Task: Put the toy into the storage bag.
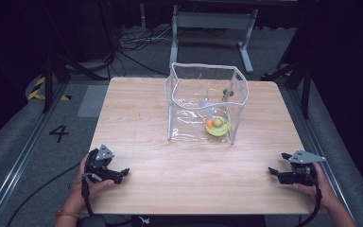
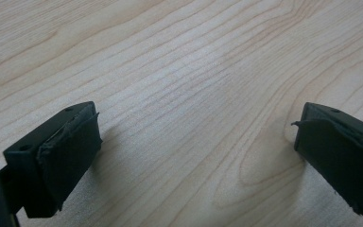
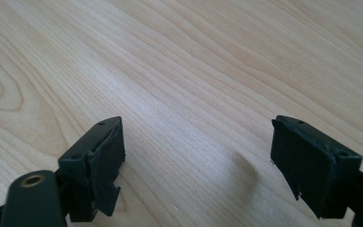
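High view: pale wood-grain rectangular tabletop (image 1: 189, 165), smooth laminate w/ fine streaks, on a grey floor. Toward the far centre stands a clear soft-plastic bag w/ white edging (image 1: 203, 101), open at top, walls wavy and creased, upright. Inside it, near the front right corner, lies a yellow-green round dish (image 1: 217, 126) w/ a small orange ball (image 1: 210, 122) on it; a thin yellow cord and some small grey bits sit further back inside, too small to make out.

Left gripper (image 1: 121, 174), black w/ grey three-cornered plate, is held at the near left edge of the table, well apart from the bag. Right gripper (image 1: 273, 172), same build, is at the near right edge, also well apart from it. Both point inward toward each other.

Left gripper view: jaws spread wide over bare wood, matte black rubbery pads (image 2: 68, 151) w/ ragged edges, nothing between. Right gripper view: jaws likewise spread wide, pads (image 3: 106, 163) worn and chipped at corners, only table grain between.
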{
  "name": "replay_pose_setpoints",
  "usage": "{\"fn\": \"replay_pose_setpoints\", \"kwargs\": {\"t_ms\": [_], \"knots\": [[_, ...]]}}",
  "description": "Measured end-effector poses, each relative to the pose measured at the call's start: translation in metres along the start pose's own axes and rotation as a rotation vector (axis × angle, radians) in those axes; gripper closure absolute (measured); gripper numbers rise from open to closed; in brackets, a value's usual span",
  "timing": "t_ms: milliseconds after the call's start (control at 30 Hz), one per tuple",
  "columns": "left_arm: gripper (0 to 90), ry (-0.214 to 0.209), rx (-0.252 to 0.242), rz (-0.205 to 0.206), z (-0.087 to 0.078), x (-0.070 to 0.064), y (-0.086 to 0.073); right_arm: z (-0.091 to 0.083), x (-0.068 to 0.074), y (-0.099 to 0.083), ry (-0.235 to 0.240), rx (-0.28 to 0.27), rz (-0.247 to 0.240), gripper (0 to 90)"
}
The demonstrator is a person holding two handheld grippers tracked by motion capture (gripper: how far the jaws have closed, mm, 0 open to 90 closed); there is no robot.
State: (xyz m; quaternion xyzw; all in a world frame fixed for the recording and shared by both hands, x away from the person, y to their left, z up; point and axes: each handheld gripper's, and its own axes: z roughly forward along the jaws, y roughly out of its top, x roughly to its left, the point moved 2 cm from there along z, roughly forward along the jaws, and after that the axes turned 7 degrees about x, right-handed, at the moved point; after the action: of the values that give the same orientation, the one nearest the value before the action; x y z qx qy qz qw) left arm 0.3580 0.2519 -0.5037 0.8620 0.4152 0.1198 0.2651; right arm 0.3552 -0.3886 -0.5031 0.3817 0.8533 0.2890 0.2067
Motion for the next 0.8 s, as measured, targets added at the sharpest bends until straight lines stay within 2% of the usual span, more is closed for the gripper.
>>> {"fn": "replay_pose_setpoints", "kwargs": {"t_ms": [67,167,200,233,267,800], "knots": [[1.6,0.0,-0.001,0.0,0.0,-0.0001,0.0,-0.0007,-0.0006,-0.0049,0.005,-0.021,0.035,18.8],[1.6,-0.002,0.0,-0.001,0.0,-0.0002,-0.0001,-0.0028,-0.0007,-0.0078,0.01,-0.007,0.078,18.1],[1.5,-0.002,0.0,-0.001,0.0001,-0.0002,-0.0001,-0.0031,-0.0019,-0.0087,0.027,0.003,0.105,18.2],[1.6,-0.002,0.0,-0.001,0.0001,-0.0002,-0.0001,-0.0031,-0.0019,-0.0087,0.027,0.003,0.105,18.2],[1.6,0.002,-0.003,0.002,0.0001,0.0002,0.0001,-0.0021,-0.006,-0.0097,0.067,0.022,0.161,18.0],[1.3,-0.003,-0.003,-0.002,0.0005,-0.0001,0.0002,-0.0017,-0.0051,-0.0093,0.054,0.025,0.168,16.6]]}}
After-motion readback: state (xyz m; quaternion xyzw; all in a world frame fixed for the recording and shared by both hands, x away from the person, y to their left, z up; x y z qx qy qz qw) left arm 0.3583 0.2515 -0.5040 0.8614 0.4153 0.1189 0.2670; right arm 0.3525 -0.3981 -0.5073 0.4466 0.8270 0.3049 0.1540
